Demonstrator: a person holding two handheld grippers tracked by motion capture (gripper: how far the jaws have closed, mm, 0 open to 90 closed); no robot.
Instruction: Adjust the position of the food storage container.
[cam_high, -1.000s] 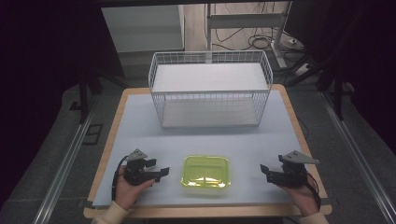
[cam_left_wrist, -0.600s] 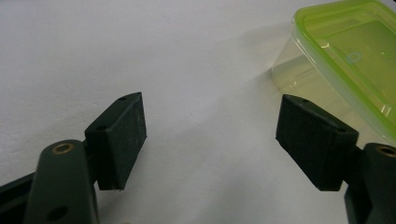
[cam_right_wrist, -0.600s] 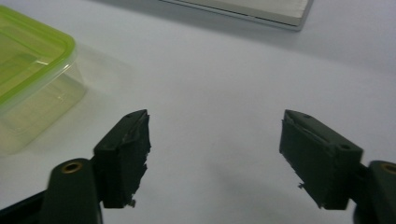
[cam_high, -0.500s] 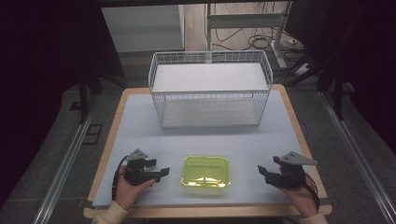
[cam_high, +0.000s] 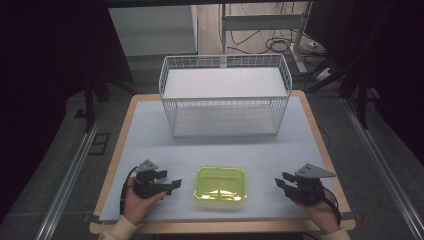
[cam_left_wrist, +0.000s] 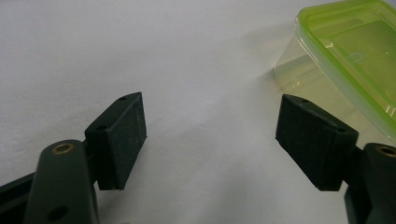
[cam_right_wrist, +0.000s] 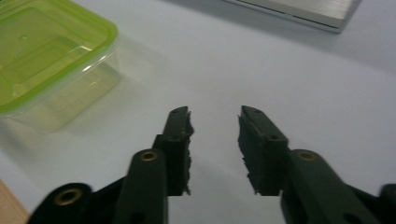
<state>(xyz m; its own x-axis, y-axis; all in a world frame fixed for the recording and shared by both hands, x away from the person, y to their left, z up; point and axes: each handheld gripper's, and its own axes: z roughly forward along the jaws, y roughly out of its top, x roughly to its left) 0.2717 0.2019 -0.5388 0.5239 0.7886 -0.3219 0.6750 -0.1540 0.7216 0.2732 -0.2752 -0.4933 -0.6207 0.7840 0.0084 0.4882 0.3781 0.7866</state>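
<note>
The right hand-held gripper (cam_high: 284, 181) is edging leftward toward the one green-lidded container (cam_high: 220, 183); the left hand-held gripper (cam_high: 168, 181) is holding position. From above, one wire basket (cam_high: 225, 95) is sitting far back on the pale desk (cam_high: 150, 135), dark room around. Left gripper view: jaws gaping wide, empty, container cropped. Right gripper view: jaws partly apart, empty.

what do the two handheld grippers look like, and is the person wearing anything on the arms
Both the left gripper and right gripper are black, with two flat-padded jaws, brass-coloured pivot rivets, a grey three-cornered plate on top and a black trailing cable. A light-coloured sleeve cuff shows at the left wrist.
</note>
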